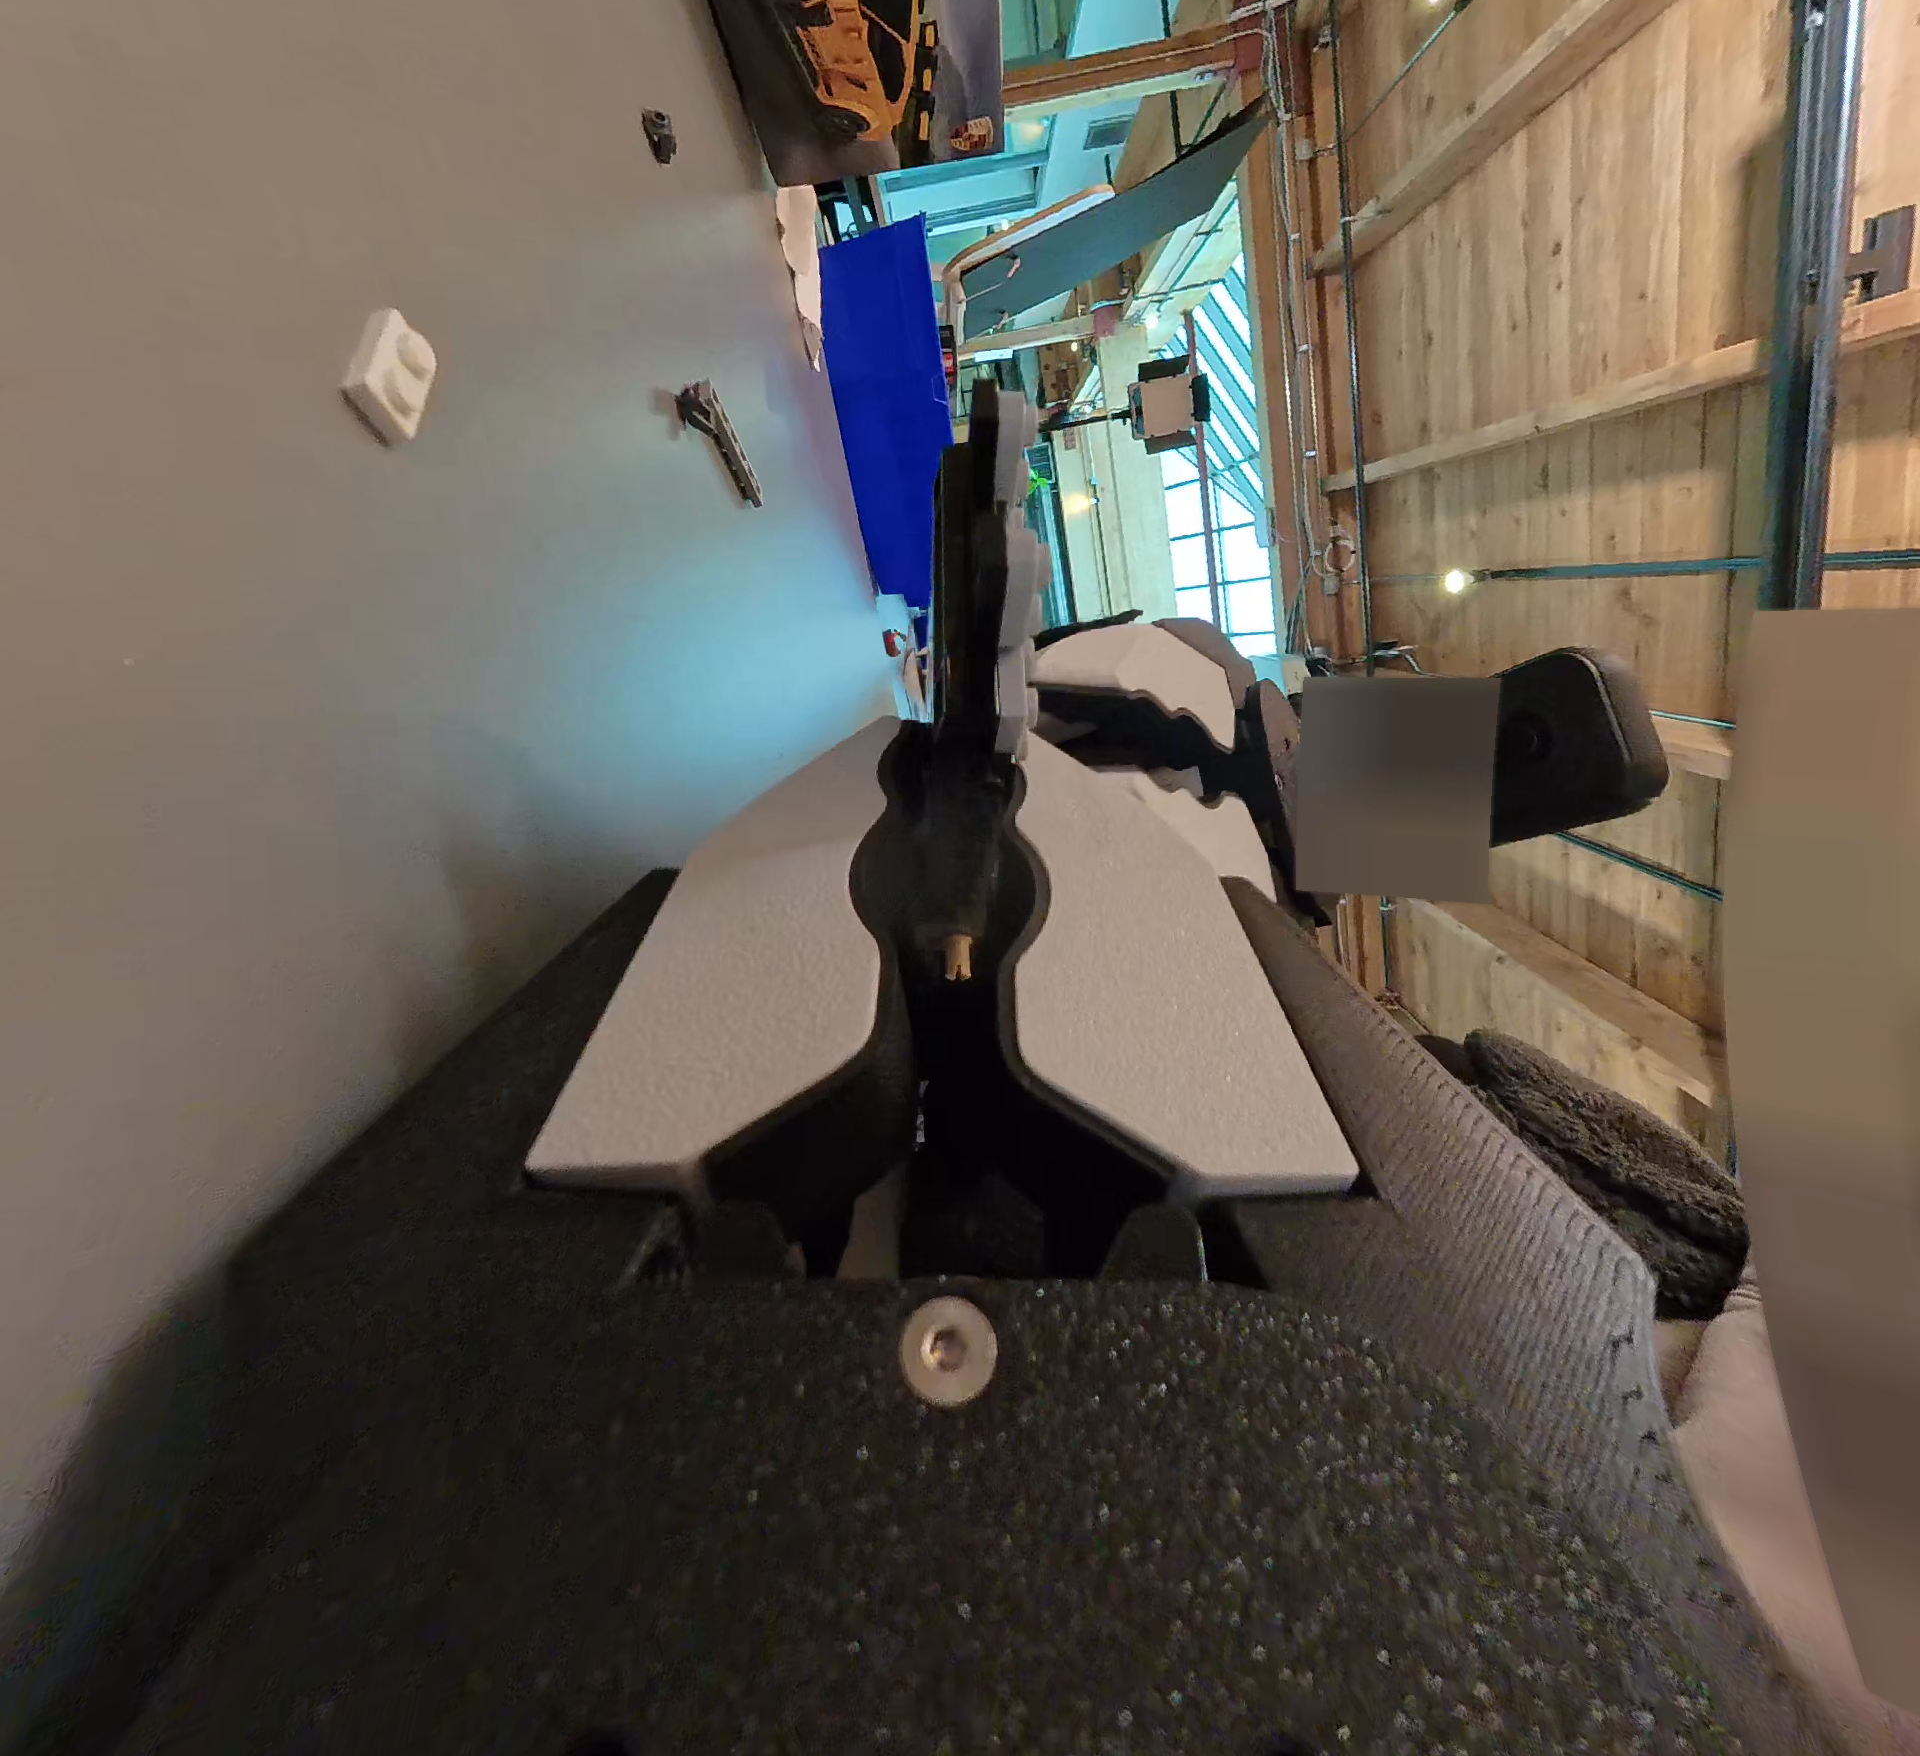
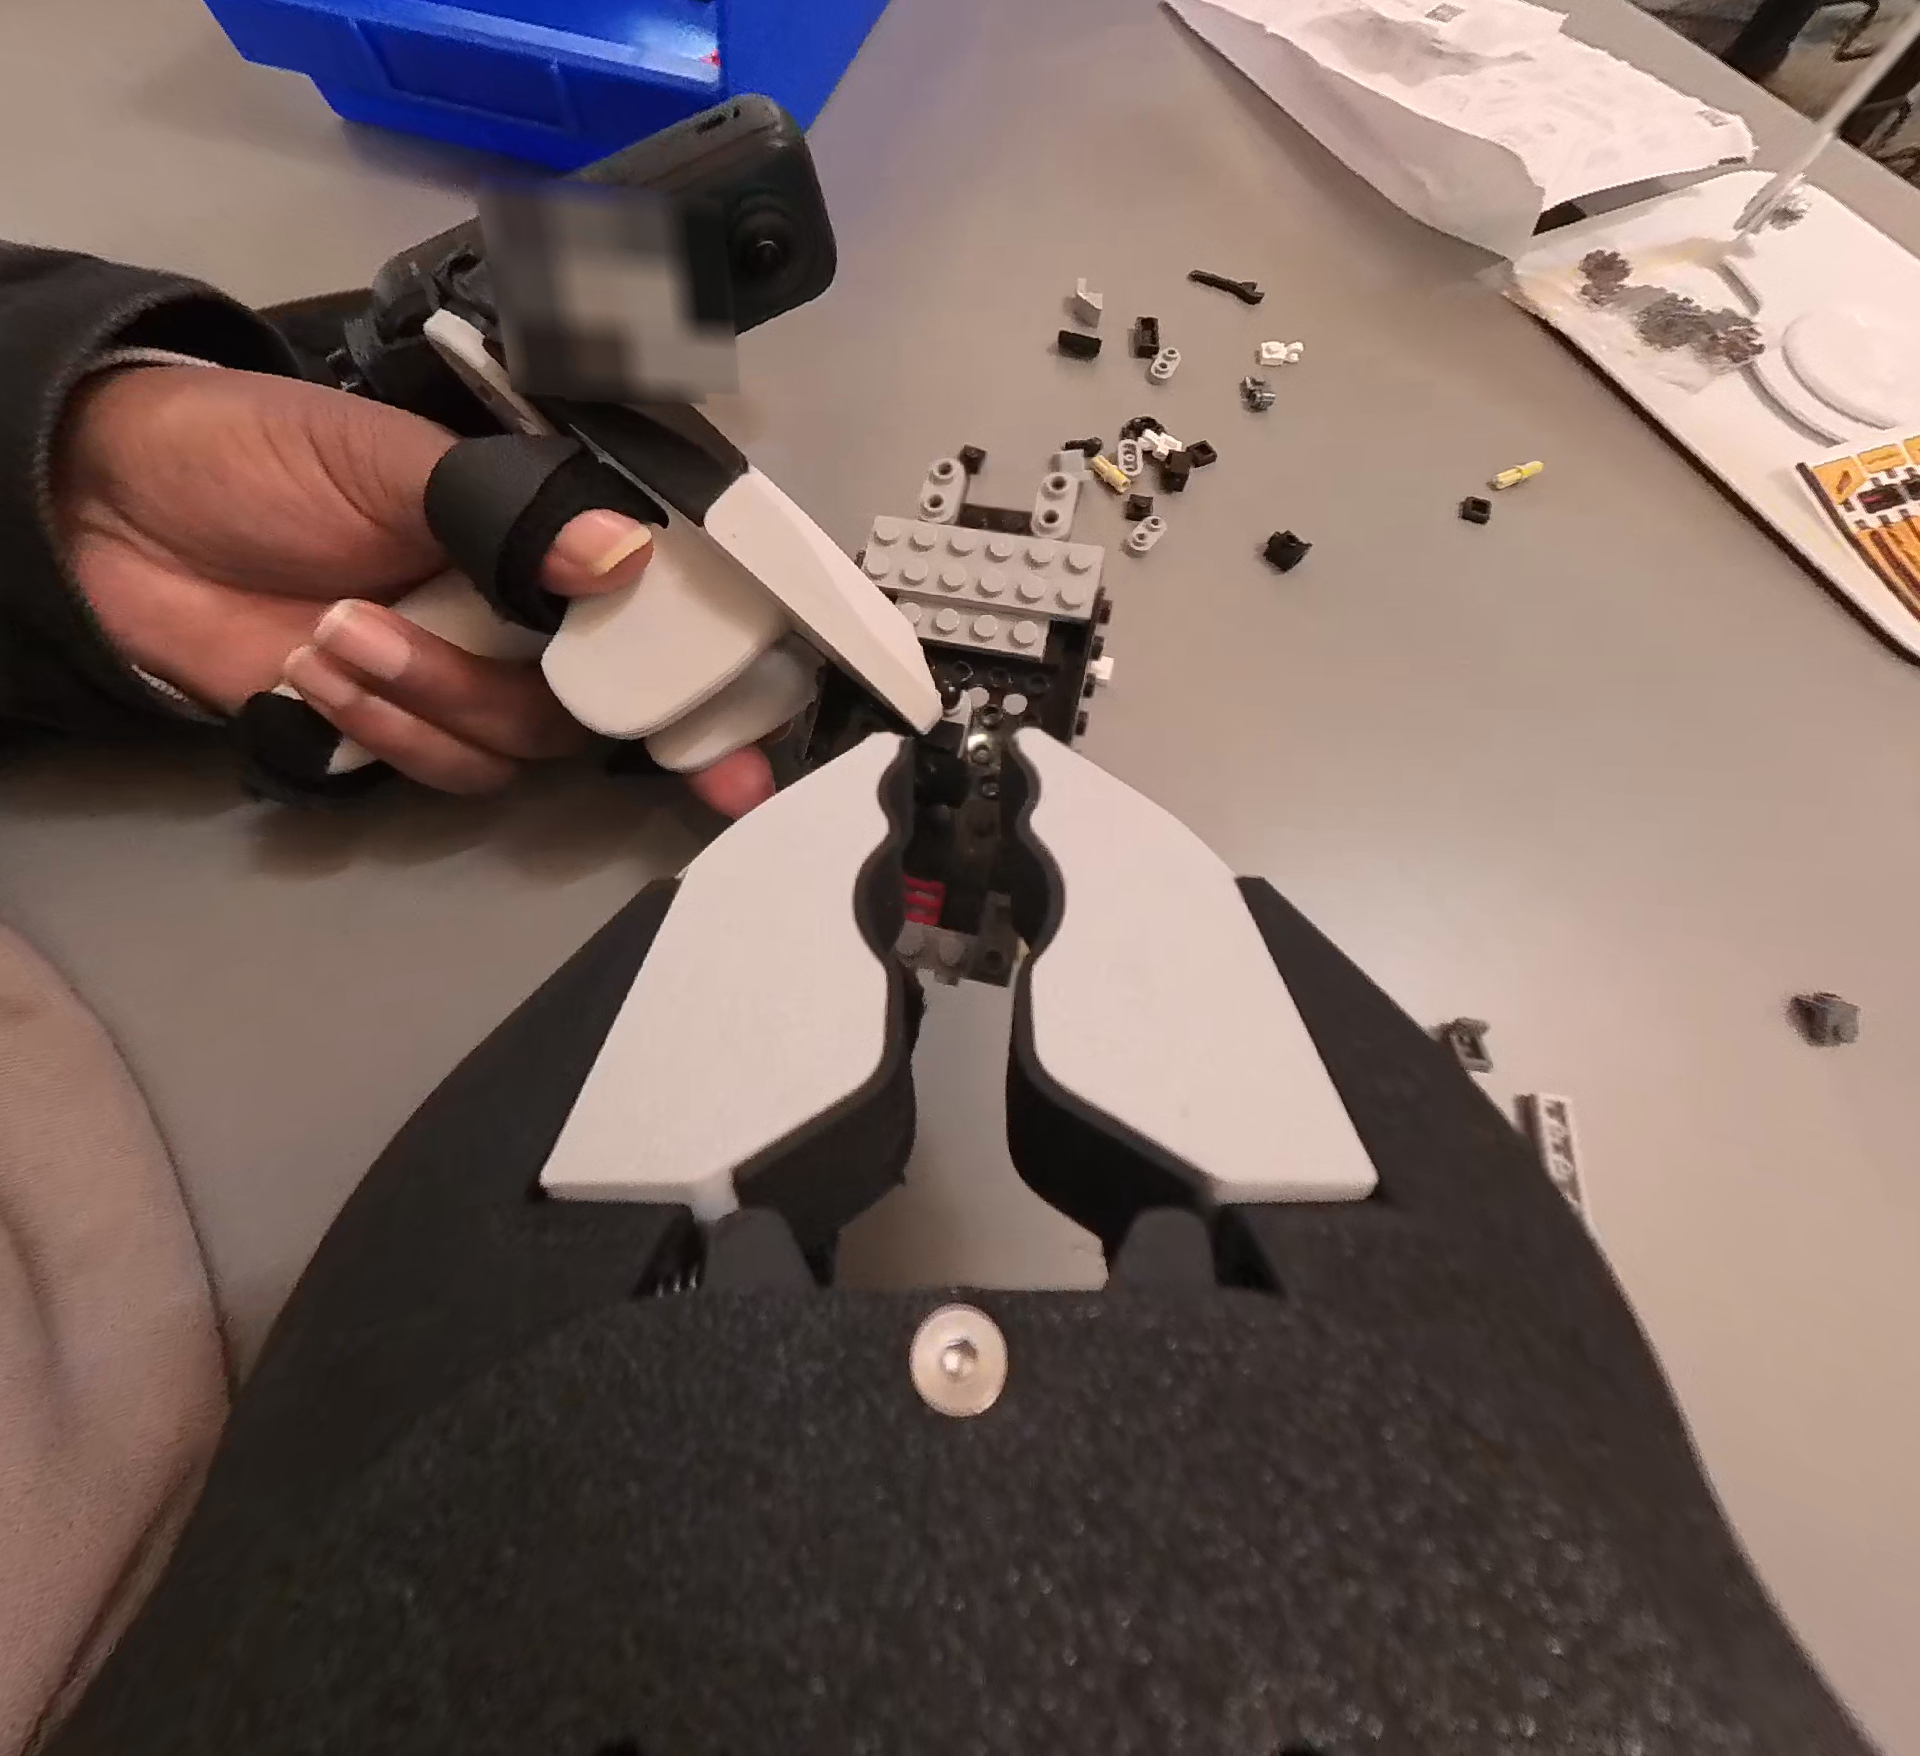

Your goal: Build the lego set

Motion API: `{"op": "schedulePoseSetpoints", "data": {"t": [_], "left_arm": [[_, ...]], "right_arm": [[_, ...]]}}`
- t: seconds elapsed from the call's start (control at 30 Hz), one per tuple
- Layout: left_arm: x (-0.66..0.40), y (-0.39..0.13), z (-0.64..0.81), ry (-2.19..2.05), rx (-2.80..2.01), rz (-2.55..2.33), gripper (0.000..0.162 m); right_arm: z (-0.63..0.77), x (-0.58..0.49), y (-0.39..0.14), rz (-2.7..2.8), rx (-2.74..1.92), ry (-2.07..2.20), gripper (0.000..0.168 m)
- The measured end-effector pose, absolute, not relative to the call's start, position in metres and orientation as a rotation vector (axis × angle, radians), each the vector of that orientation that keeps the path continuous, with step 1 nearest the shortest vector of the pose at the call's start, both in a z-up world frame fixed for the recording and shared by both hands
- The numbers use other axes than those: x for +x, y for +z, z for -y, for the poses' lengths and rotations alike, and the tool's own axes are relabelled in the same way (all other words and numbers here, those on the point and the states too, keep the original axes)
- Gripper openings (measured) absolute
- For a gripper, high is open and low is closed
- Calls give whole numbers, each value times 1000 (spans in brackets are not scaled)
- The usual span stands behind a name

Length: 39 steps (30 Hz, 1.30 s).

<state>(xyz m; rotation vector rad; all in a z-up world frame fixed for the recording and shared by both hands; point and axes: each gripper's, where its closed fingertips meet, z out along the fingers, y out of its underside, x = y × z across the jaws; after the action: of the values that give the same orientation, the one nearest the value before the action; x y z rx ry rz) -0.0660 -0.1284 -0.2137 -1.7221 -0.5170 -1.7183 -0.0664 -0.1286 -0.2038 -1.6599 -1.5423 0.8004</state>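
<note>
A black and grey lego build (image 2: 987,574) stands on the grey table (image 2: 1351,771). My right gripper (image 2: 961,750) is shut on its near black end. My left gripper (image 2: 920,714), held in a hand, comes in from the left and its tip touches the top of the build by my right fingertips. In the left wrist view my left gripper (image 1: 956,750) is shut on a small dark part with a tan pin end (image 1: 961,958). The build (image 1: 982,511) rises edge-on just past its tips. The right gripper (image 1: 1039,678) holds the build from the other side.
Several loose small pieces (image 2: 1143,449) lie behind the build. A blue bin (image 2: 499,23) with parts stands at the far left. A white paper bag (image 2: 1455,75) and a sticker sheet (image 2: 1849,511) lie at the right. A white two-stud plate (image 1: 390,376) and a dark bar (image 1: 722,444) lie apart on the table. Less than 4 cm separates the two grippers' tips.
</note>
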Motion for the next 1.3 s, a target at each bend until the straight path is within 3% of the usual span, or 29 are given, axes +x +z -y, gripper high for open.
{"op": "schedulePoseSetpoints", "data": {"t": [1.3], "left_arm": [[-69, -218, 123, -1696, -1702, 534, 12]], "right_arm": [[118, -57, -205, 1498, -1682, 836, 11]]}}
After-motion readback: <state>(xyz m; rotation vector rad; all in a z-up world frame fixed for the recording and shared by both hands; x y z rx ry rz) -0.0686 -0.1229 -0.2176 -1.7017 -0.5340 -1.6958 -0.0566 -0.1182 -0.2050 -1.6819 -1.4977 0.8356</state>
